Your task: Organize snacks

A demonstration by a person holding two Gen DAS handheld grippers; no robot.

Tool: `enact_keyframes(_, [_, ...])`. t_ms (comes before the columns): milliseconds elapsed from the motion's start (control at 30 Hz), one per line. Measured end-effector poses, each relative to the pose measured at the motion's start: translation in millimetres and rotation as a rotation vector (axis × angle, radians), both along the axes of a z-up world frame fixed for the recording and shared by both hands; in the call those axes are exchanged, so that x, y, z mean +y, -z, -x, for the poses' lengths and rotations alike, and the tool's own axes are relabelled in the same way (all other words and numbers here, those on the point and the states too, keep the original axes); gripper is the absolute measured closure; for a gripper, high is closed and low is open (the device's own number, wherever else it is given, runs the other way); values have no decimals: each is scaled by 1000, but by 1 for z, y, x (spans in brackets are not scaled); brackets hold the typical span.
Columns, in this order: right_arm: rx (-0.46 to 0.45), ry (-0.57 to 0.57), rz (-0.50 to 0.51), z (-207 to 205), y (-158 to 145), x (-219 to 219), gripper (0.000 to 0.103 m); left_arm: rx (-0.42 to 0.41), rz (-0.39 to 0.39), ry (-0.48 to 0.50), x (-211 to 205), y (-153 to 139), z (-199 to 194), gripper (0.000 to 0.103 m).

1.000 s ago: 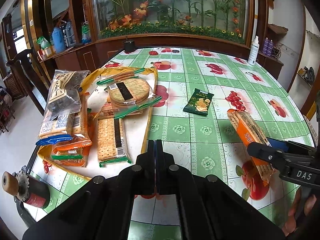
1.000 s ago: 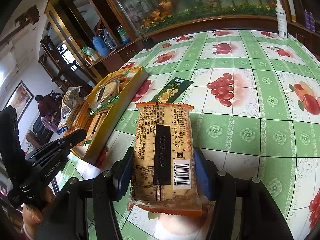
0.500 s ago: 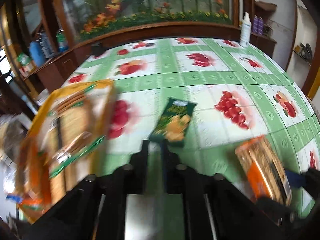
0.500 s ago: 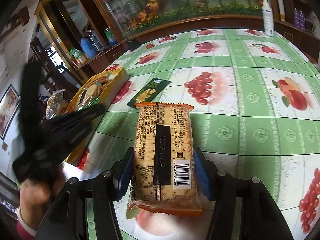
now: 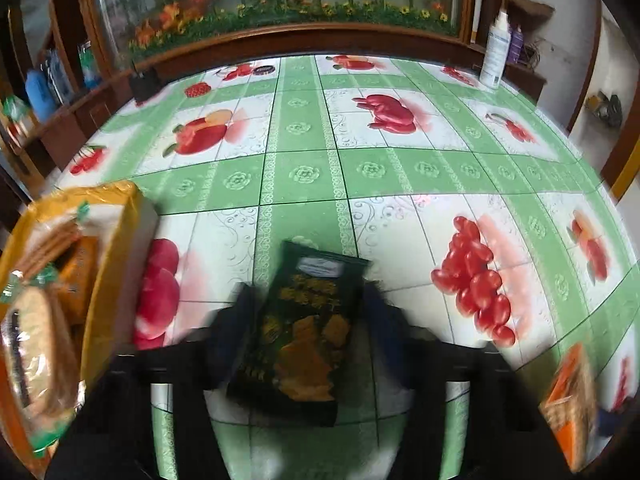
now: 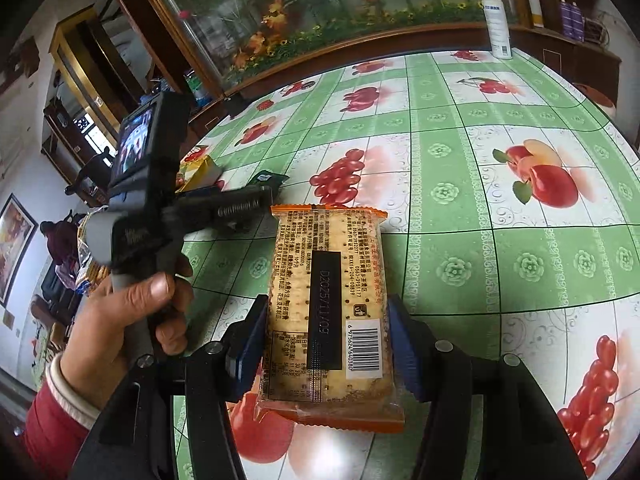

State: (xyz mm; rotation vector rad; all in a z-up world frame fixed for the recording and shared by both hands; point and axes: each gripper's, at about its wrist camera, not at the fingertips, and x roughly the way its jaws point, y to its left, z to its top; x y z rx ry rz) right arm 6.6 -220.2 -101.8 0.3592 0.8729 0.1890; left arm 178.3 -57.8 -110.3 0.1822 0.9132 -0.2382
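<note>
A dark green snack packet (image 5: 306,328) lies on the fruit-print tablecloth (image 5: 360,176). My left gripper (image 5: 306,300) is open, its blurred fingers on either side of the packet, apart from it. The yellow tray (image 5: 116,248) at the left holds several cracker packs. My right gripper (image 6: 326,336) is shut on an orange cracker pack (image 6: 328,312), held above the table. That pack shows at the lower right of the left wrist view (image 5: 570,400). The left gripper (image 6: 256,196) and the green packet (image 6: 270,178) show in the right wrist view.
A white spray bottle (image 5: 494,56) stands at the table's far right edge. A small dark object (image 5: 144,82) sits at the far left edge. A wooden cabinet with a flower display (image 5: 280,8) runs behind the table.
My left gripper has swung right from the tray, moved forward to the green packet and opened around it. My right gripper still holds the cracker pack.
</note>
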Motion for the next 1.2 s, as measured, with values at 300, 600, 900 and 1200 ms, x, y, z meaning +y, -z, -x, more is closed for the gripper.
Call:
enact_keyframes(300, [2,11,-3,3,0,-3,44,-22,-5,-28,8,0,22,61])
enact_keyframes(600, [-4,-2,-8,4,0,4,45,-115,4,-103,44,-23,74,60])
enact_keyframes(900, [-25,-60,-8,7,-6,30,45,-188,-3,-134,67,-43,117,60])
enact_keyframes(1200, [-47,-93,-10,12,-12,46,45,-201,-3,-161,88,-45,139,60])
